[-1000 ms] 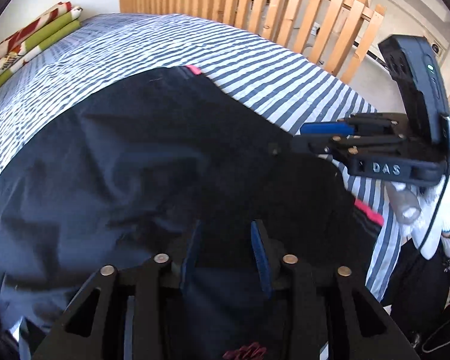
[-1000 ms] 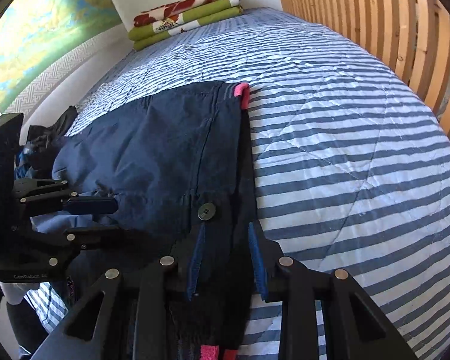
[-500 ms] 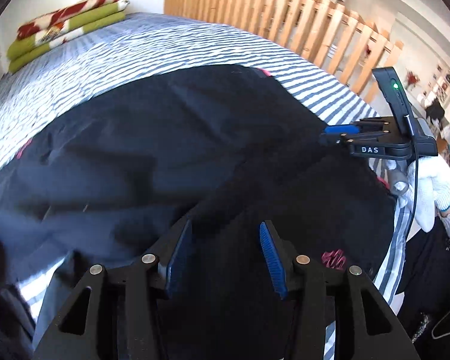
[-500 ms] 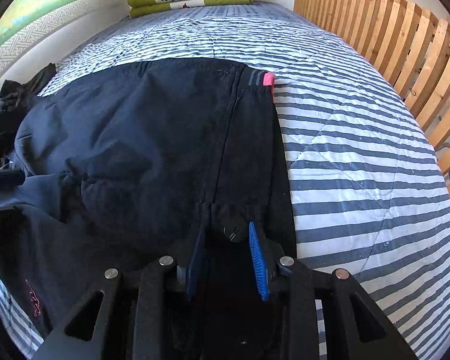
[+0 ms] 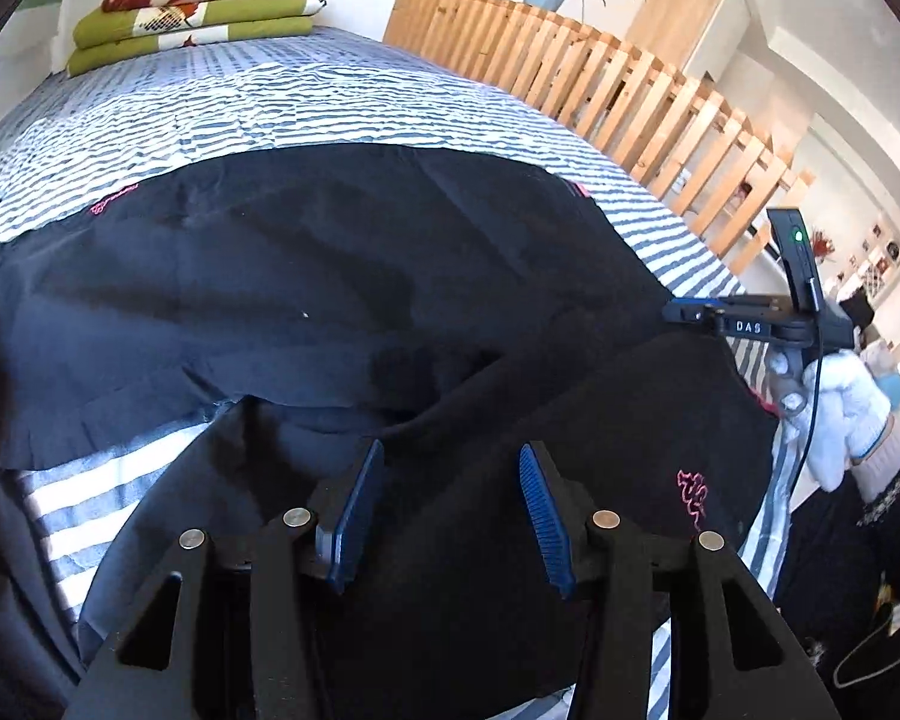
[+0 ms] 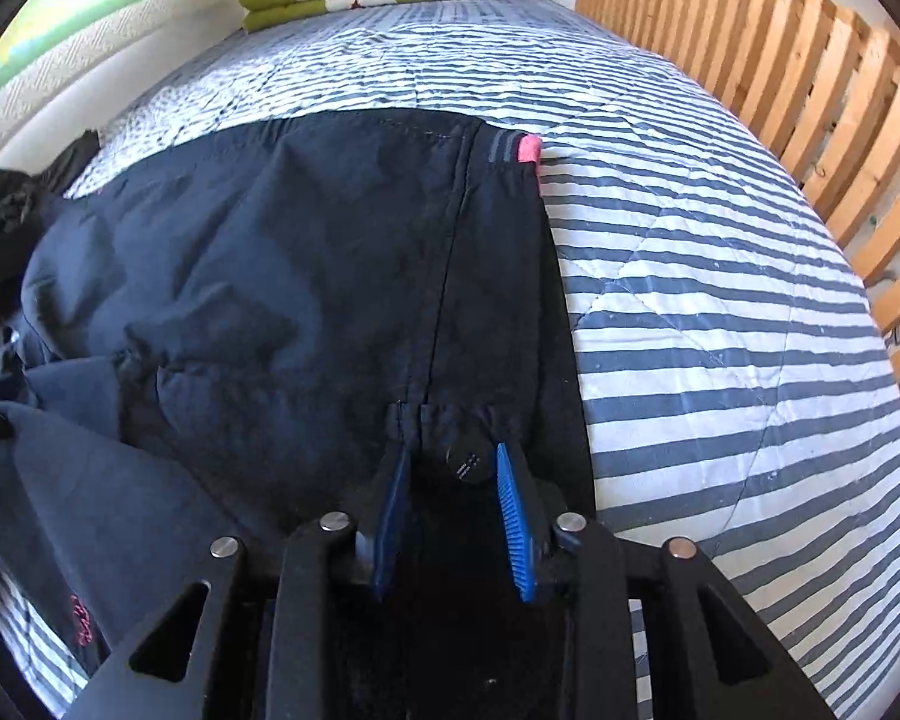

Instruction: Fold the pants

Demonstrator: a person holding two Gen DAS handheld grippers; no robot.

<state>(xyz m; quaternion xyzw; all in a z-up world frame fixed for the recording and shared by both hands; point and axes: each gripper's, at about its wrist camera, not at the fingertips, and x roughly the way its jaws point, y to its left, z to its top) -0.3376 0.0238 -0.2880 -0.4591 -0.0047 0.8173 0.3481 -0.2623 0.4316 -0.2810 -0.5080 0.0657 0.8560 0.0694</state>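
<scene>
Pants [image 6: 306, 276] of dark navy woven cloth are lying spread on the blue-and-white striped quilt [image 6: 720, 312], long axis running leftward from the waistband. Right gripper [image 6: 453, 516] has just been closing, jaws narrowing on the buttoned waistband; left gripper [image 5: 444, 516] is hovering half-open over a leg, nothing gripped.

pants [image 5: 342, 276] legs cut off left

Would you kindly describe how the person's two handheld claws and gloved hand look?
Both are black, angular frames with silver bolts and ribbed blue pads. The right claw carries white "DAS" lettering, an upright black module with a green light, and a black cable. The hand wears a white knit glove with a blue-edged cuff.
</scene>
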